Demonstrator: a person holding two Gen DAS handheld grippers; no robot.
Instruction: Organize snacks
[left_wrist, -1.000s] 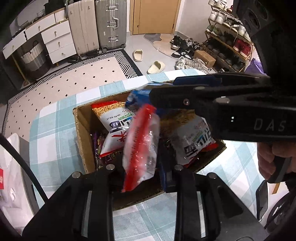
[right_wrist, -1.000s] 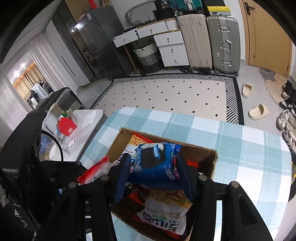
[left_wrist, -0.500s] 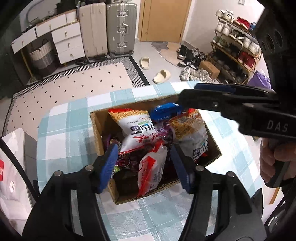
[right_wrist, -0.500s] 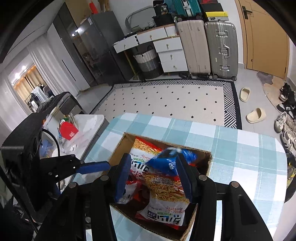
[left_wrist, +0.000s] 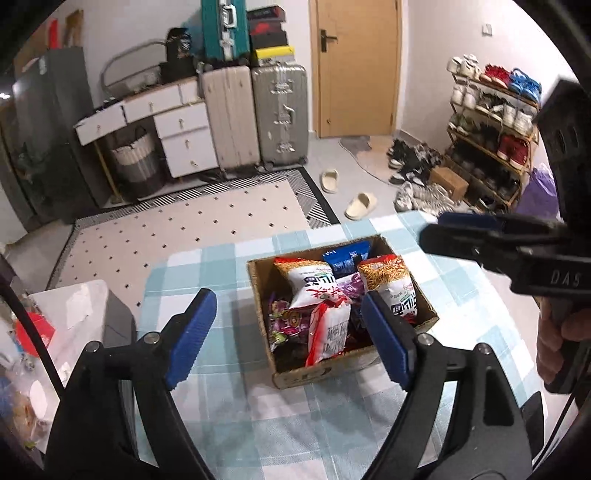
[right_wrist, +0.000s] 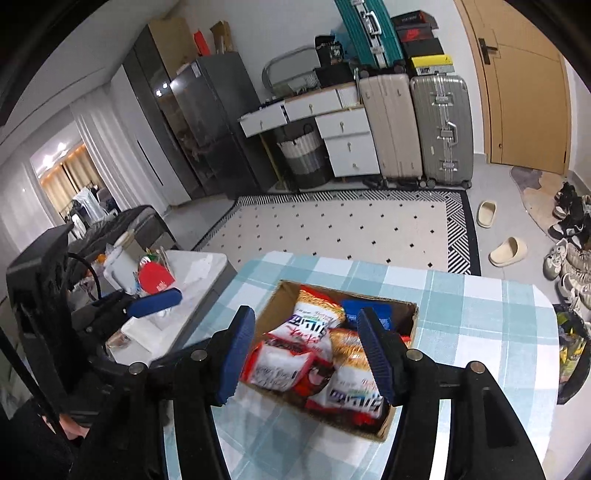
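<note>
- A cardboard box (left_wrist: 264, 314) sits on the blue-and-white checked tablecloth (left_wrist: 192, 273), packed with snack packets: two orange-topped noodle bags (left_wrist: 391, 286), a blue packet (left_wrist: 345, 258) at the far wall, and a red-and-white packet (left_wrist: 328, 332) standing at the near side.
- The left gripper (left_wrist: 284, 332) hangs above the box's near-left edge, angled downward; its blue-padded jaws are opening and nothing is between them.
- The right gripper (right_wrist: 306, 350) tilts down over the box; its jaws are opening, clear of the packets below.
- A hand (left_wrist: 554, 343) grasps the right gripper's handle at the left view's right edge.
</note>
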